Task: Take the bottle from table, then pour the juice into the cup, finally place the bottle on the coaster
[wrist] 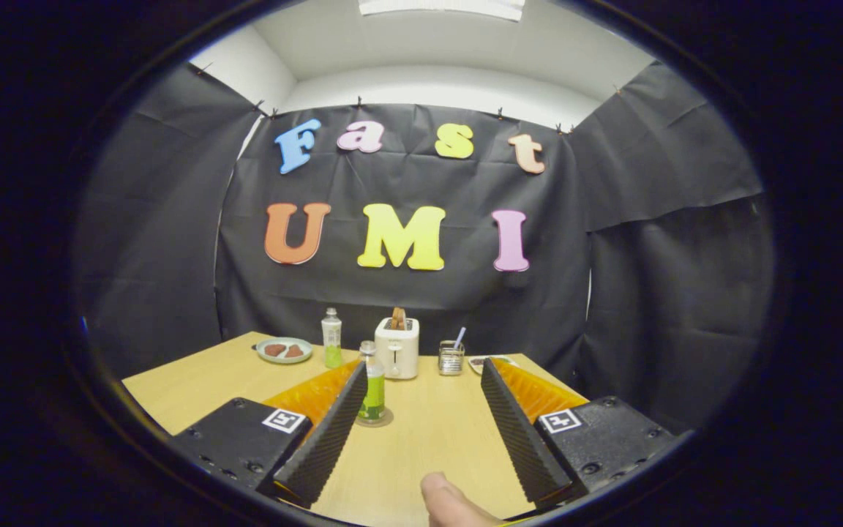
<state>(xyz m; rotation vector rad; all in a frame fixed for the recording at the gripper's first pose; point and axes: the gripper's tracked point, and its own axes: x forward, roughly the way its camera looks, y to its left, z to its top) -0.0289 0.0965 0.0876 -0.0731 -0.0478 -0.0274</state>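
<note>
gripper (421, 373) agape; bottle (372, 391) on coaster (375, 421)

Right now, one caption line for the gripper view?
Open gripper fingers frame a clear green-juice bottle standing on a round coaster on the wooden table.

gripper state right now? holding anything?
Gripper: jaws open wide, holding nothing. The small clear bottle of green juice stands on a round coaster just inside the left finger, apparently free of it.
</note>
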